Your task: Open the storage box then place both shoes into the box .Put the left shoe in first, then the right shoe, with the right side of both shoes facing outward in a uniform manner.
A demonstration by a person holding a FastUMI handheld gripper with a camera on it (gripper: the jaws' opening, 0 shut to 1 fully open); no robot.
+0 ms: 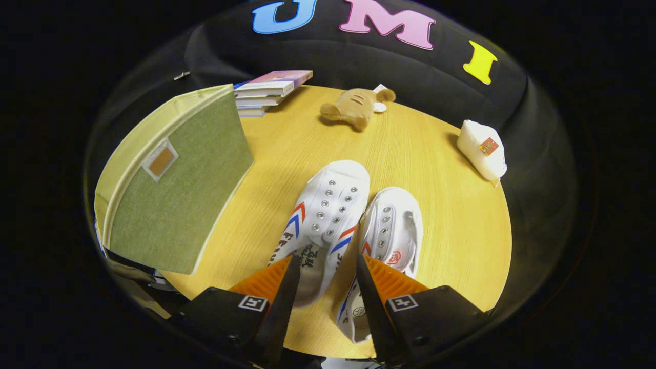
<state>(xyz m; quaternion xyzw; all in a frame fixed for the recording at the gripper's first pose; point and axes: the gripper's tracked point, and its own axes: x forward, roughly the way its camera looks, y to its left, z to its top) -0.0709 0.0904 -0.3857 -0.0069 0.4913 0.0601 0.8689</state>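
Gripper [324, 266] part-open, straddling left shoe [323, 215] heel; grip unclear

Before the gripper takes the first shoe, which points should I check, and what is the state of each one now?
1. Storage box lid raised: ok.
2. Box interior free for shoes: cannot tell, hidden by the lid.
3. Gripper fingers apart: ok, nothing between them is pressed.
4. Fingers over the left shoe: ok, its heel end lies between them.
5. Right shoe out of the grasp: not ok, it touches the left shoe beside one finger.
6. Plush toy away from the shoes: ok.
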